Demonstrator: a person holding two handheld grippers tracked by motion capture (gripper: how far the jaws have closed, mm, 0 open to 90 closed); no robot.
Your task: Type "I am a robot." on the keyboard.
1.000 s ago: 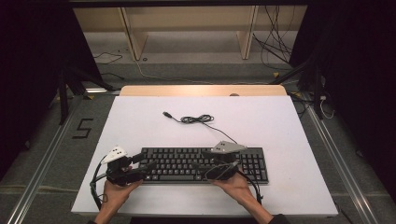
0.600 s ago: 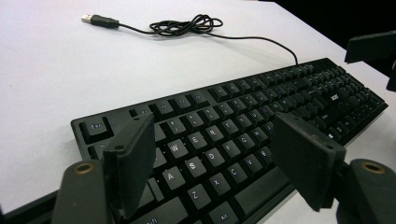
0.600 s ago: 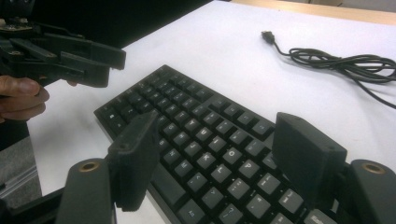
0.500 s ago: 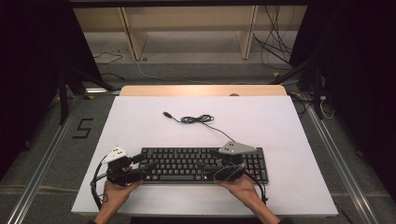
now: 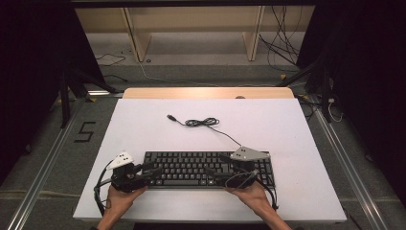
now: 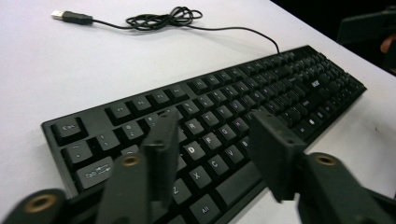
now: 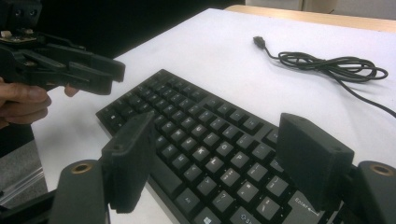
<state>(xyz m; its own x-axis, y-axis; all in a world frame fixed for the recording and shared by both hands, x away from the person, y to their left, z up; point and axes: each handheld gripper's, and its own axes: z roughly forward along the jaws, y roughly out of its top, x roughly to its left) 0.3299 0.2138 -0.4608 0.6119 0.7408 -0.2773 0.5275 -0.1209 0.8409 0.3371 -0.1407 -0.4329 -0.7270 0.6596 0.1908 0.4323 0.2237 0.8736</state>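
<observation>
A black keyboard (image 5: 206, 167) lies flat near the table's front edge, with its cable (image 5: 201, 122) coiled behind it and ending in a USB plug (image 5: 170, 117). My left gripper (image 5: 152, 172) hovers at the keyboard's left end. In the left gripper view its jaws (image 6: 212, 123) stand apart above the letter keys; they have just been closing, with nothing pinched between them. My right gripper (image 5: 218, 168) is over the keyboard's right half and points left. Its jaws (image 7: 217, 130) are wide and have just been opening, with no key or edge gripped. The left gripper (image 7: 88, 70) also shows across the keyboard.
The white table top (image 5: 287, 134) has free room behind and to the right of the keyboard. A wooden strip (image 5: 206, 92) runs along the far edge, with shelving legs (image 5: 136, 38) and loose cables (image 5: 282, 48) on the floor beyond.
My right gripper has shifted a little to the right along the keyboard. The left hand has stayed where it was. The keyboard and cable have not moved.
</observation>
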